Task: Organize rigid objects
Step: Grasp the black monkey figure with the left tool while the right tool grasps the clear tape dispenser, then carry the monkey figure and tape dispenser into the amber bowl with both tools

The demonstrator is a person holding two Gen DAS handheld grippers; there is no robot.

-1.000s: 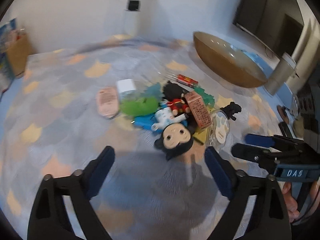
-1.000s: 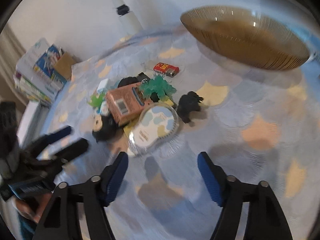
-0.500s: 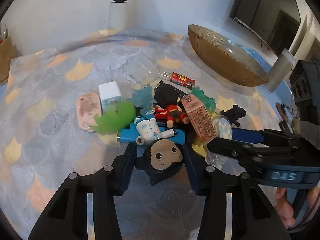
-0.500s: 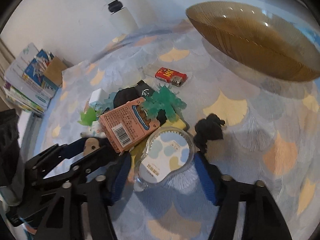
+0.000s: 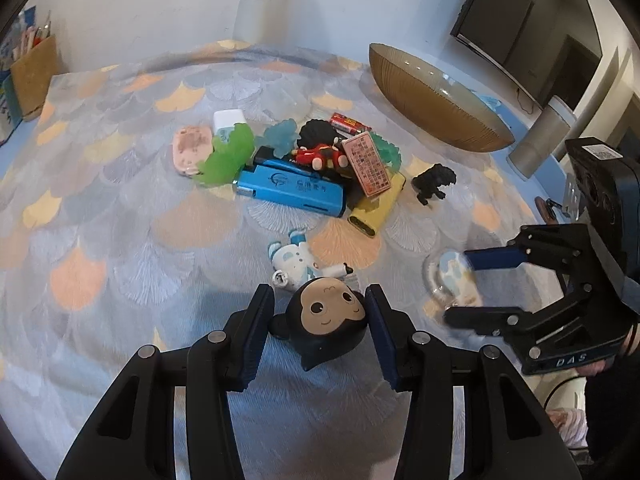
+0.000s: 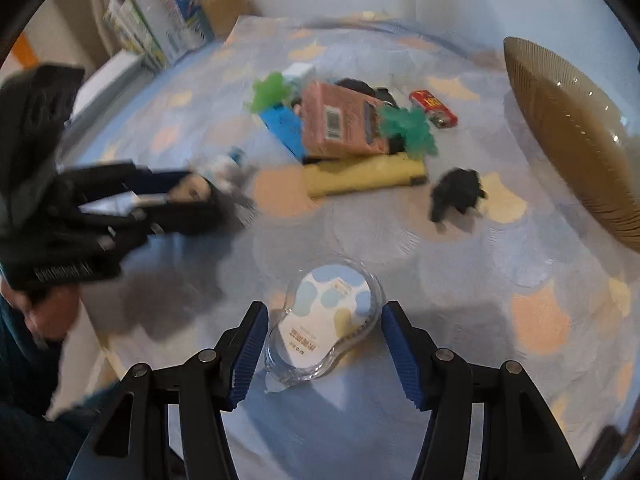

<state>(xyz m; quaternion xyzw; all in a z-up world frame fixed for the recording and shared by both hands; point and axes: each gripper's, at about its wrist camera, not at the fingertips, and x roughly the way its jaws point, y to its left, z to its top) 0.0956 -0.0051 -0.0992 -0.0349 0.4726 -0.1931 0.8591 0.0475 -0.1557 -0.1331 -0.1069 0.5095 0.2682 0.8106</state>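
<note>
While the left claw (image 5: 318, 326) clamps its blue pads on the black-haired doll head (image 5: 326, 322), the head sits squarely between the two fingers at 6 o'clock in the left view, with one pad against each side of it. The jaws have just been closing onto it. Just past the head, toward 12 o'clock, a small white and blue figure (image 5: 294, 264) lies alone on the patterned cloth (image 5: 120, 208). The right claw (image 6: 322, 340) has also just been closing, and the clear plastic case with the blue and yellow card (image 6: 326, 326) lies between its fingers at 6 o'clock in the right view; the left pad meets the case's edge, while the right pad looks just clear of it, so I cannot tell whether the grip is firm. The remaining pile lies toward 12 o'clock in both views: a blue box (image 5: 292, 192), a yellow box (image 5: 378, 210), a pink carton (image 5: 366, 164) and a red lighter (image 6: 434, 109). A black animal figure (image 6: 456, 194) stands apart at 1 o'clock, and the brown ribbed bowl (image 6: 568, 136) sits at 2 o'clock.
</note>
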